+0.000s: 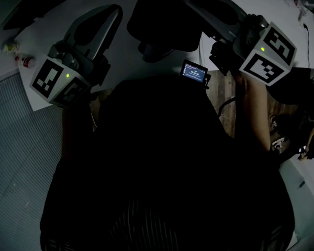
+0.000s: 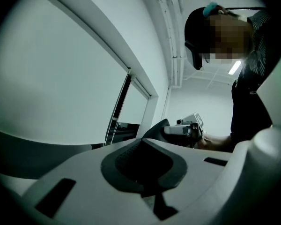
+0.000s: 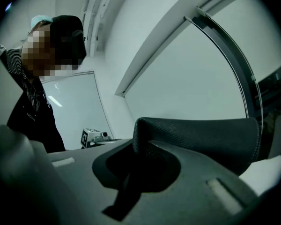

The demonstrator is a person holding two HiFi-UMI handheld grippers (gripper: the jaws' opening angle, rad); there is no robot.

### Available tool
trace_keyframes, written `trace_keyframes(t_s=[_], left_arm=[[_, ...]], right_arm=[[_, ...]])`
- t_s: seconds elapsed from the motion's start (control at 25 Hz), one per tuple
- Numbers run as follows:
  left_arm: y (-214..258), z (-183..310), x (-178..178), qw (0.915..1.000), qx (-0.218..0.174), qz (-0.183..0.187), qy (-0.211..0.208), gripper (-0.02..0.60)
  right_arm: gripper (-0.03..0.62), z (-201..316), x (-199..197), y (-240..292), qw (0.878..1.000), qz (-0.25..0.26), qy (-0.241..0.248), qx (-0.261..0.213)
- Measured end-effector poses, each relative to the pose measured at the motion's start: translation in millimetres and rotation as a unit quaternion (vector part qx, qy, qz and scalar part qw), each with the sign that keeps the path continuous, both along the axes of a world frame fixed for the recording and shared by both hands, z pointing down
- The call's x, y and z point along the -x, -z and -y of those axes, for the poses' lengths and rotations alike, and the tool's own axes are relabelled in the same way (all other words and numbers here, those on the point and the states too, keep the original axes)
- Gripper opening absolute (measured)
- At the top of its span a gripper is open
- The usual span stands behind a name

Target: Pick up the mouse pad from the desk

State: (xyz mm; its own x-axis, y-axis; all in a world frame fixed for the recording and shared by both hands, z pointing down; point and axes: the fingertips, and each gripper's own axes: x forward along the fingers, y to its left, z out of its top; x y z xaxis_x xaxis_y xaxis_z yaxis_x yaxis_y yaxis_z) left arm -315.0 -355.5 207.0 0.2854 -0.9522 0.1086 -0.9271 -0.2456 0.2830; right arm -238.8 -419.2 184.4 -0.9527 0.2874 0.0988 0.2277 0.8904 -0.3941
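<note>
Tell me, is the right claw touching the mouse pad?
Touching. The right gripper view shows the right claw clamped on the mouse pad, whose textured black edge goes straight in between the closed jaws.

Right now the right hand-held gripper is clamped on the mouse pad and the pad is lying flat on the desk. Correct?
Not quite. The right hand-held gripper is clamped on the mouse pad, but the pad is not lying flat on the desk. It is lifted clear. The right gripper view shows it sticking out sideways from the shut jaws, with the wall behind it.
</note>
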Motion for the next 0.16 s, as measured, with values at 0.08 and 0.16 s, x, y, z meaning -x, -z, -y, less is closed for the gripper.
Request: trace_keyframes(t_s=[0.08,0.16], left_arm=[[-0.9,1.0,-0.6,1.0000,0.002,-0.002,-0.001,0.008],[-1.6,1.7,-0.9,1.0000,0.004,-0.003,0.000,0.008]], right_arm=[[0.018,3.7,-3.2,-3.1,1.000,-0.004,-0.005,0.006],[0.018,7.0,-6.3,-4.7,1.000,-0.007,-0.008,0.009]])
